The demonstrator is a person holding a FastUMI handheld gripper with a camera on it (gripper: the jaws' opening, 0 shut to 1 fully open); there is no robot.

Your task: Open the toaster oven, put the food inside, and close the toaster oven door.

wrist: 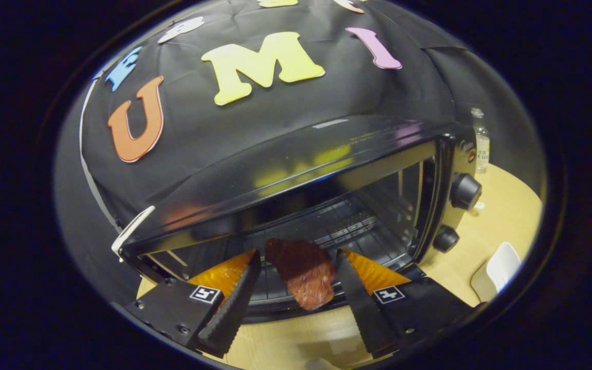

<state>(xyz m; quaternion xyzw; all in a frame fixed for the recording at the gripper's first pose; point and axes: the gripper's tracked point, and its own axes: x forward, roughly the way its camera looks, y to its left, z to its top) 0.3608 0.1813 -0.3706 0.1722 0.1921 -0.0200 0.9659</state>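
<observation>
- Toaster oven (327, 169) stands open on the counter (501, 221), its rack just ahead.
- Claw (298, 275), parted wide, has the food (303, 275) between its fingers; actual grip unclear.
- Loading step; next, likely release onto the rack, then close the door.

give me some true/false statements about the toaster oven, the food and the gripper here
1. The toaster oven stands with its cavity open. True.
2. The piece of reddish-brown food lies on the wooden table beside the oven. False: it hangs between the gripper fingers, in front of the oven opening.
3. Two black knobs sit on the oven's control panel. True.
4. The gripper is empty. False: both fingers seem to press on the food.
5. A clear bottle stands beyond the oven. True.
</observation>
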